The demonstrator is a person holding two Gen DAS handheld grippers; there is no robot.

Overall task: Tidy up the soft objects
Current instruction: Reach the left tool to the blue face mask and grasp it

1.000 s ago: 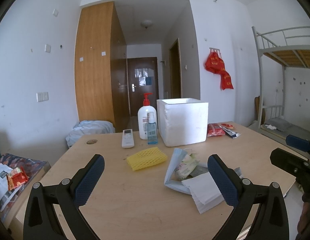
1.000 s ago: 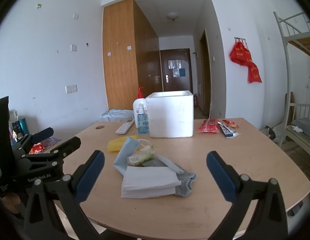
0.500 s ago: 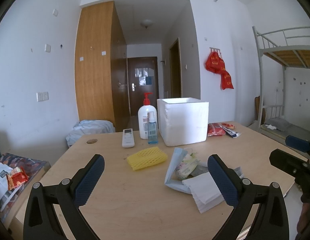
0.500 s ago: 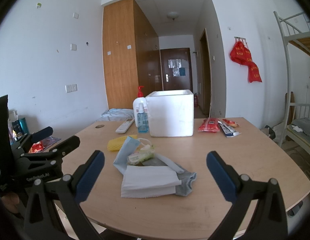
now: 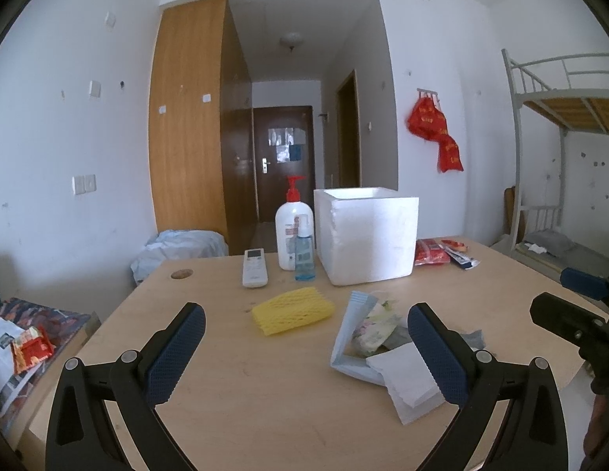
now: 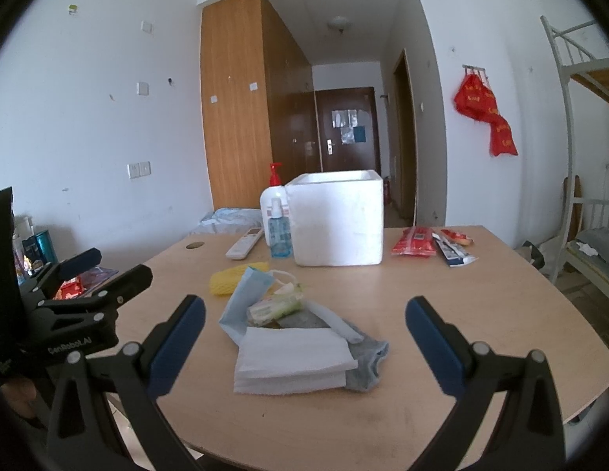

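Both sets of tongs hang above the near edge of the tabletop (image 6: 441, 302), spread wide and holding nothing. The right tongs (image 6: 306, 343) face the heap of soft things squarely, which suggests to me that this hand means to pick first; the left tongs (image 5: 306, 347) hang off to the side, framing bare wood with the yellow foam net (image 5: 292, 311) beyond them.

The heap lies in the middle of the tabletop: a folded white tissue stack (image 6: 292, 359) rests on top of a grey sock (image 6: 365, 357), with a blue face mask (image 6: 245, 302) propped up behind and a small wipes packet (image 6: 275, 306) tucked against it. They overlap, so lifting one may drag another.

The white foam box (image 6: 337, 219) stands open-topped farther back, apart from the heap, probably the place they belong. The pump bottle (image 6: 273, 200), spray bottle (image 6: 280, 231) and remote (image 6: 244, 247) stand beside it.
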